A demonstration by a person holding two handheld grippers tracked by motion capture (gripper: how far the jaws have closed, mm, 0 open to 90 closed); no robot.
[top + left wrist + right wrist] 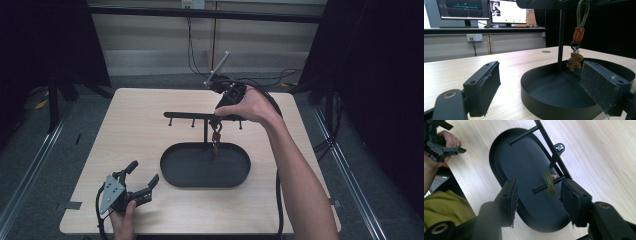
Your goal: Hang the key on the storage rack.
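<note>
A black stand rises from an oval tray (170, 175); its crossbar (187, 115) carries several pegs. A keychain (216, 140) hangs from one peg by a green loop (582, 15), with an orange tag and a small brown figure (575, 62) below it. My right gripper (216, 121) is over that peg, pointing down. Its jaws stand open on either side of the green loop (549, 184), and neither pad touches it. My left gripper (144, 171) rests open and empty at the table's front left, facing the tray (529, 92).
The light wooden table (135, 135) has its front edge close to my left hand. Monitors (464, 10) stand on a counter beyond the table. Cables (192, 50) run along the floor behind, and dark frames stand at both sides.
</note>
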